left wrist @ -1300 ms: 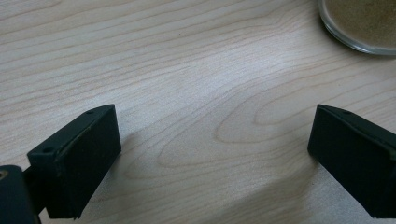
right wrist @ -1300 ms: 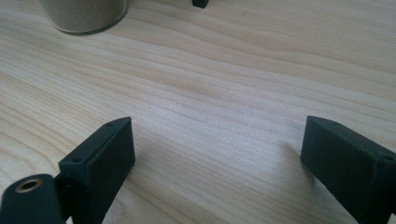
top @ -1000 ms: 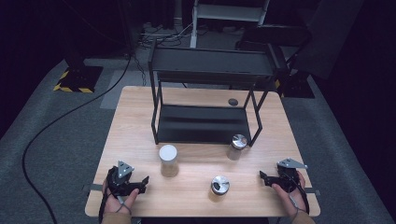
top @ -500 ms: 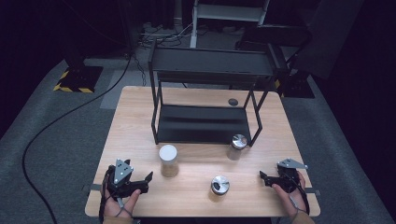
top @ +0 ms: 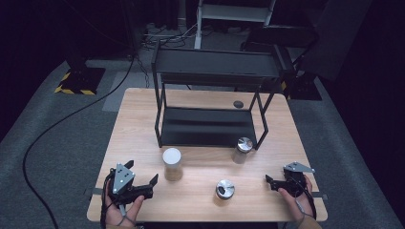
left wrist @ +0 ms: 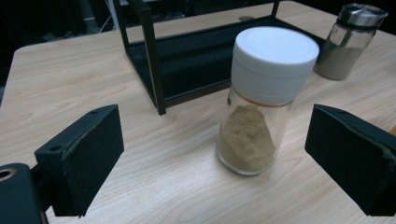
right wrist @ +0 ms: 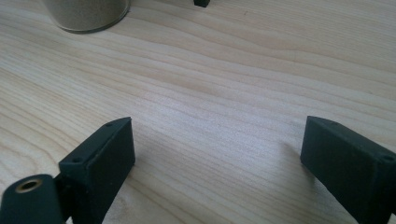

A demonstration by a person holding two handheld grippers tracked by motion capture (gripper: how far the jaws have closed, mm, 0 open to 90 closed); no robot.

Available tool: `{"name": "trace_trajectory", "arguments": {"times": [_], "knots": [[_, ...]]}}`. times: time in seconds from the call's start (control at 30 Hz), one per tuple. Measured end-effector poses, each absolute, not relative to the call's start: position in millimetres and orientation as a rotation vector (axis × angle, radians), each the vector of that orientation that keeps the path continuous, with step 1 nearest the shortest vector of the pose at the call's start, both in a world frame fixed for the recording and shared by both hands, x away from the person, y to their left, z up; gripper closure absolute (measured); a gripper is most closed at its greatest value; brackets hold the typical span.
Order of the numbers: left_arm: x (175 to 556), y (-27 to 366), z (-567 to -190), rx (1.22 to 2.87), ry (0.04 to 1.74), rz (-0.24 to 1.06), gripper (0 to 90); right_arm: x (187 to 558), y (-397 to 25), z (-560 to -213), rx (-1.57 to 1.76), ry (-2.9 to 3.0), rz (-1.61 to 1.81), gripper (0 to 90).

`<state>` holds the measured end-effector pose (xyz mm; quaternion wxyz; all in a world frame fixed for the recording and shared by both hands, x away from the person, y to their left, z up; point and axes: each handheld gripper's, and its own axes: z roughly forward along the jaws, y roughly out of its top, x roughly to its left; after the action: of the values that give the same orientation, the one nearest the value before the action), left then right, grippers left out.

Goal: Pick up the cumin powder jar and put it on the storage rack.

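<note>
A glass jar with a white lid (top: 172,163) holds tan powder and stands upright on the wooden table (top: 138,124), in front of the black rack (top: 210,95). My left gripper (top: 142,172) is open at the front left, with its jaws pointing at this jar. In the left gripper view the jar (left wrist: 266,100) stands just beyond the wide-spread jaws of the gripper (left wrist: 212,144), apart from both. My right gripper (top: 276,175) rests open at the front right over bare wood (right wrist: 217,140), holding nothing.
A silver-lidded jar (top: 243,149) stands by the rack's right front leg; its base (right wrist: 86,11) and the rack foot (right wrist: 201,3) show ahead of the right gripper. Another silver-lidded jar (top: 224,189) sits front centre. A small dark disc (top: 238,104) lies behind the rack.
My left gripper has edged slightly toward the white-lidded jar and turned its jaws at it. The right gripper and the jars have not moved.
</note>
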<state>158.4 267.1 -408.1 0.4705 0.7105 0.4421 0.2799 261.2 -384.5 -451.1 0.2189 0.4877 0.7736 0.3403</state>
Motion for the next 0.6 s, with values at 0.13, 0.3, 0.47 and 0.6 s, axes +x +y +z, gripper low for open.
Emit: {"name": "trace_trajectory", "arguments": {"times": [0.13, 0.3, 0.47, 0.6], "knots": [[157, 266, -407, 1.721, 1.067, 0.682, 4.3, 261, -384, -451, 1.350, 2.141, 0.942, 9.9], [158, 262, -407, 1.715, 1.048, 0.682, 4.3, 261, -384, -451, 1.350, 2.140, 0.942, 10.0], [162, 257, -407, 1.715, 1.031, 0.677, 4.3, 261, -384, -451, 1.350, 2.140, 0.942, 10.0], [167, 253, -408, 1.717, 1.014, 0.668, 4.2, 261, -384, -451, 1.350, 2.140, 0.942, 10.0]]}}
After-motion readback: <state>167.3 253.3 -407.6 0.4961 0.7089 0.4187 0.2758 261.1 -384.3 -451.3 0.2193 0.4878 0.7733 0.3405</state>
